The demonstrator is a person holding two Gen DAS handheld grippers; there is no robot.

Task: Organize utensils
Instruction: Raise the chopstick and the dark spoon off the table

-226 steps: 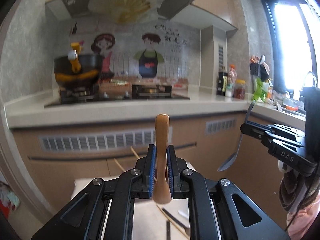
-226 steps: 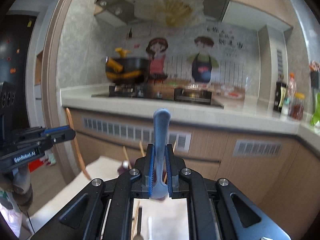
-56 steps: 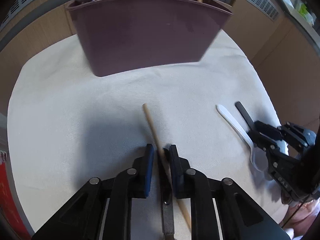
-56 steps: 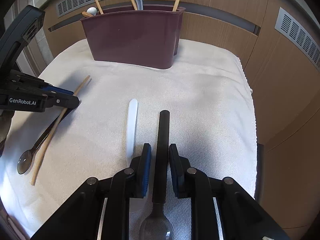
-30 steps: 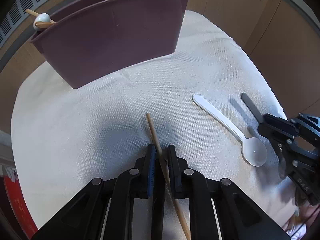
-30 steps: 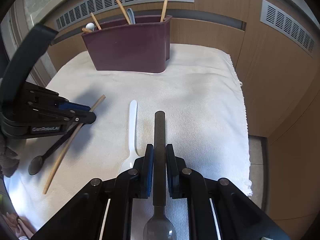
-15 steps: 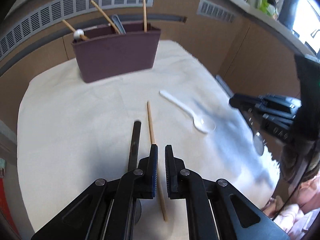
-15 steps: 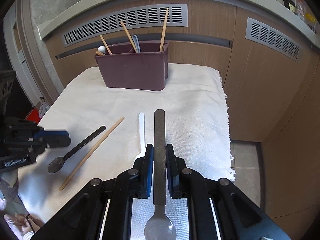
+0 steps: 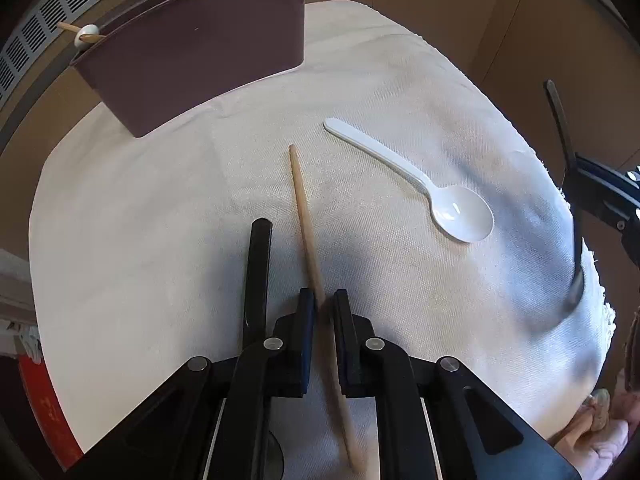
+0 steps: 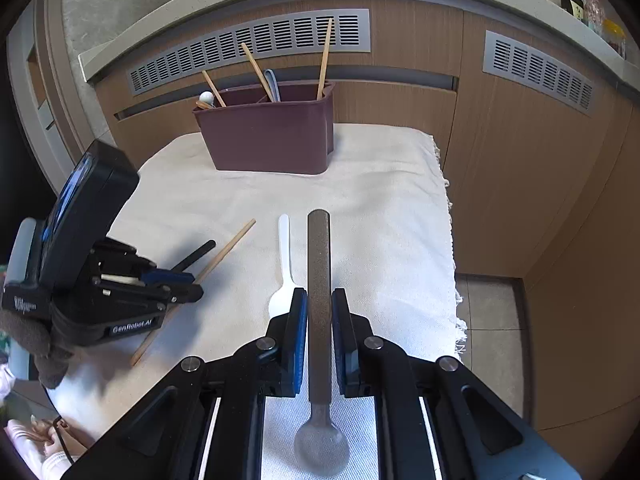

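Between the left gripper's (image 9: 320, 304) blue-padded jaws runs a wooden chopstick (image 9: 305, 220), lying on the white cloth (image 9: 140, 240); the jaws stand either side of it with a sliver of gap, so they look not yet clamped — I judge them open. Just left of that gripper lies a black-handled spoon (image 9: 258, 276), parallel to the chopstick, and off to the right a white plastic spoon (image 9: 424, 188) rests bowl-up. At the cloth's far edge stands the maroon utensil caddy (image 9: 192, 48), already holding chopsticks and spoons.

The right gripper (image 10: 319, 312) is clenched on a dark grey spoon (image 10: 319, 300), handle pointing forward, bowl back toward the wrist, held above the cloth.

To do the step in hand well, the left jaws should close squarely on the chopstick alone, low against the cloth, clear of the black spoon beside it — then lift level before turning it toward the caddy.

Compared with half a second ago, the left gripper has dropped and moved closer: the chopstick, then lying ahead of nearly closed jaws, now sits between them. The right gripper's hold is unchanged.
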